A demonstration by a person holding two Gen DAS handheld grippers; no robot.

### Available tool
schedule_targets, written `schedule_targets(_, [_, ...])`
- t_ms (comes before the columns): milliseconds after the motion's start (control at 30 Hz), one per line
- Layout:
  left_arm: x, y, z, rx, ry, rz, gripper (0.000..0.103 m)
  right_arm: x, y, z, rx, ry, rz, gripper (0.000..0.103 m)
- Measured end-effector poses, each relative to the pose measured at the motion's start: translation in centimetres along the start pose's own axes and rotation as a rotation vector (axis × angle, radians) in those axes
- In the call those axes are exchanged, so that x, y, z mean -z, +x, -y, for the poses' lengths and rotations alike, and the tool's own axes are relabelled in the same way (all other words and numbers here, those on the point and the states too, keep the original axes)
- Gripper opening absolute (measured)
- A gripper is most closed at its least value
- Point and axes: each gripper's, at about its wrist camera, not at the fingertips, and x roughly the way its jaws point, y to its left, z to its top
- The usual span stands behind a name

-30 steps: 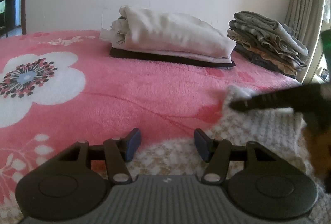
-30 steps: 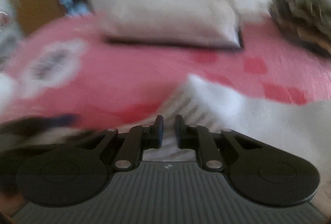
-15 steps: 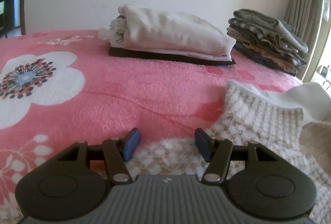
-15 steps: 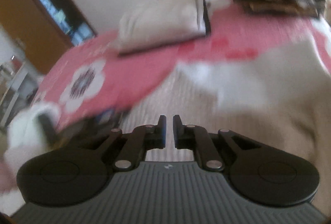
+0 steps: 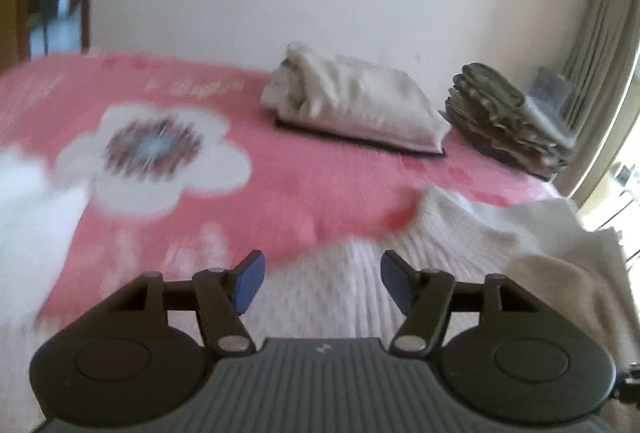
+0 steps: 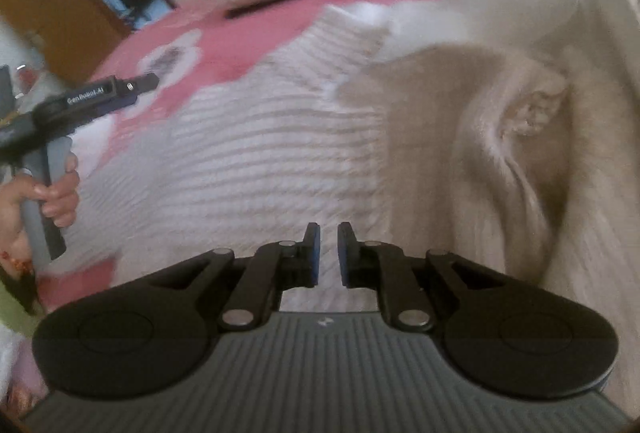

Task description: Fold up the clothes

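Since the earlier frames, both grippers have shifted over the white knit sweater (image 6: 256,137), the left wrist view now taking in more of the white flower print (image 5: 160,157) on the pink blanket (image 5: 300,185), and the right gripper (image 6: 325,253) has parted its jaws slightly to a narrow gap with nothing between them. The left gripper (image 5: 320,283) hovers above the sweater's near edge with jaws wide apart and empty, gripped at its handle by the person's left hand (image 6: 56,193). Beyond the sweater, which lies spread on the blanket beside a beige fleece garment (image 6: 500,137), sit a folded cream stack (image 5: 356,109) and a folded grey-striped stack (image 5: 508,121).
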Motion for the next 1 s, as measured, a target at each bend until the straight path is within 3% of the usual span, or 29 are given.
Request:
schedule_targets(133, [5.8,-5.0,-2.1,0.076,-0.107,-0.140,0.067,3.1,-5.7,-2.2,-0.132,-0.002,0.037,0.015])
schedule_targets(267, [13.4,-6.6,-3.0,0.150,-0.190,-0.283,0.067,6.8,-8.3,-3.8,-0.197,0.029,0.041,0.019])
schedule_targets(333, [15.9,-6.8,-2.6,0.145,-0.165,-0.288,0.065,9.0,-8.5,-4.0,-0.212,0.068,0.029,0.019])
schedule_targets(400, [17.0,-7.5,-1.9,0.116,-0.110,-0.217,0.063,11.1,-8.6,-3.9,-0.217,0.121,0.015,0.019])
schedule_targets(467, [17.5,-7.7,-1.4,0.093,-0.117,-0.190,0.061,13.0,-8.6,-3.8,-0.208,0.168,0.008,0.019])
schedule_targets(567, [17.9,-7.9,-0.5,0.062,-0.087,-0.179,0.038,15.2,-8.3,-3.7,-0.186,0.211,0.006,0.019])
schedule_targets(633, [18.2,-8.1,-0.1,0.050,-0.071,-0.176,0.005,16.3,-8.1,-3.6,-0.164,0.240,0.001,0.019])
schedule_targets(667, [18.4,-8.3,-0.3,0.060,-0.088,-0.177,0.001,16.6,-7.9,-3.7,-0.147,0.247,-0.003,0.019])
schedule_targets(867, [19.6,-9.8,-2.1,0.139,-0.169,-0.185,0.003,16.4,-6.3,-4.0,-0.074,0.236,-0.025,0.021])
schedule_targets(1000, [20.2,-10.2,-2.8,0.186,-0.183,-0.195,0.040,14.4,-4.3,-5.7,-0.120,0.179,-0.035,0.021])
